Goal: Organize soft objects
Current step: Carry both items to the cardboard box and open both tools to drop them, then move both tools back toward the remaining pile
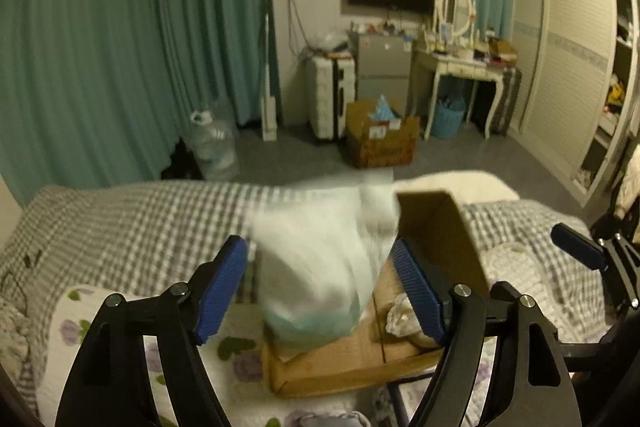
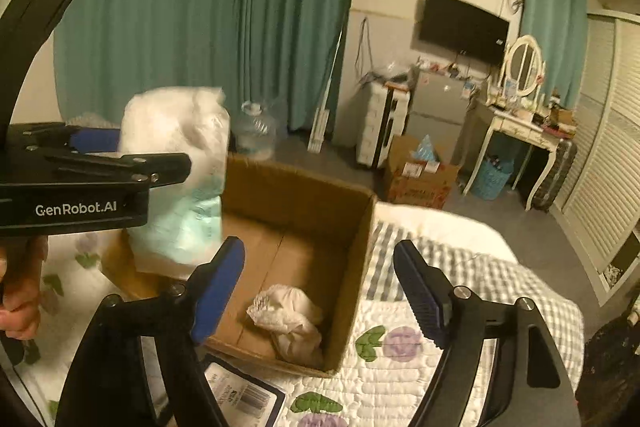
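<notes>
Left wrist view, left gripper (image 1: pixel 320 287) jaws apart, blurred white bag (image 1: pixel 320 267) between them untouched, above the box (image 1: pixel 440 227); right wrist view, right gripper (image 2: pixel 320 291) jaws apart and empty, cloth (image 2: pixel 292 319) in the box on the bed (image 2: pixel 400 367).

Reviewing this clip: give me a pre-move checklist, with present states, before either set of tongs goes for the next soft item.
1. Left tongs open, pads off the white plastic pack: ok.
2. Right tongs open and empty: ok.
3. Pack settled in the cardboard box: cannot tell; blurred, upright at the box's left end.
4. White cloth lying inside the box: ok.
5. Free floor in the box: ok.
</notes>
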